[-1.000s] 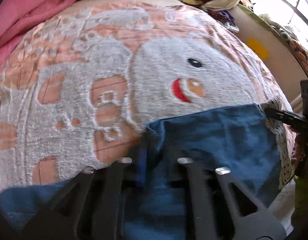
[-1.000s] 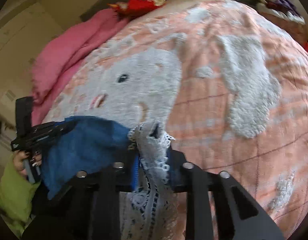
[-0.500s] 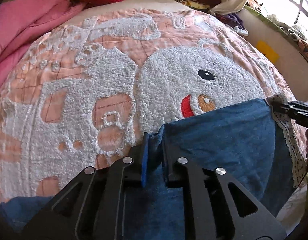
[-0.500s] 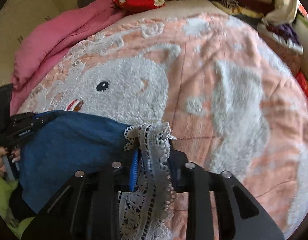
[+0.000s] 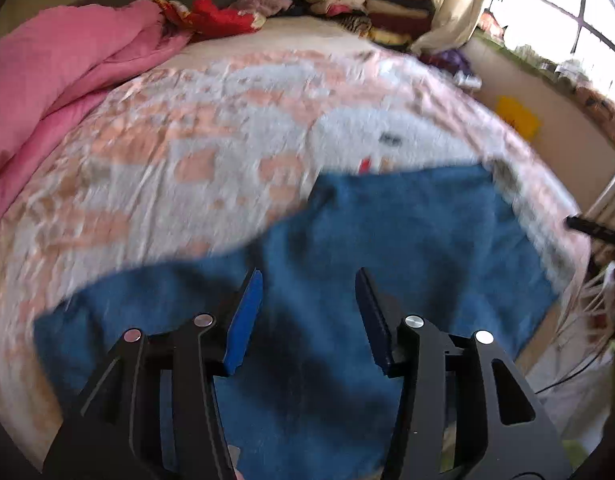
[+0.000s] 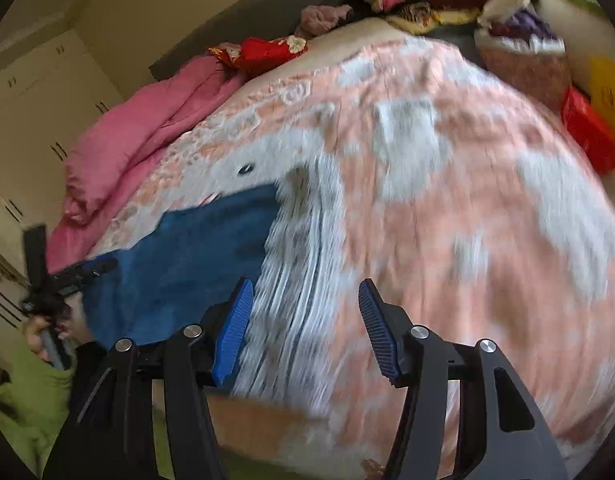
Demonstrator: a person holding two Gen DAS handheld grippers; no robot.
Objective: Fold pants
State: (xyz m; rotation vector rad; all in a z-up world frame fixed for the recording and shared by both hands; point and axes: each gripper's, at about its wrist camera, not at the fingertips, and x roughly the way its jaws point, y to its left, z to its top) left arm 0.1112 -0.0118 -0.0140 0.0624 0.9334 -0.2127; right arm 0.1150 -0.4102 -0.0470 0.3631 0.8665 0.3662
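Both tools' jaws have just been opening: the left tool (image 5: 309,280) and right tool (image 6: 305,290) gape empty above the pants (image 5: 407,240) lying flat on the bed (image 6: 467,200).

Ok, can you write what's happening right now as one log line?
left gripper: open, just released | right gripper: open, just released | blue pants: lying on bed blanket

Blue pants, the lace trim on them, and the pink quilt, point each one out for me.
blue pants (image 5: 407,232): left wrist view, on the flat middle of the cloth.
lace trim (image 6: 295,264): right wrist view, on the blurred white edge beside the pants.
pink quilt (image 5: 55,92): left wrist view, on its bunched top.
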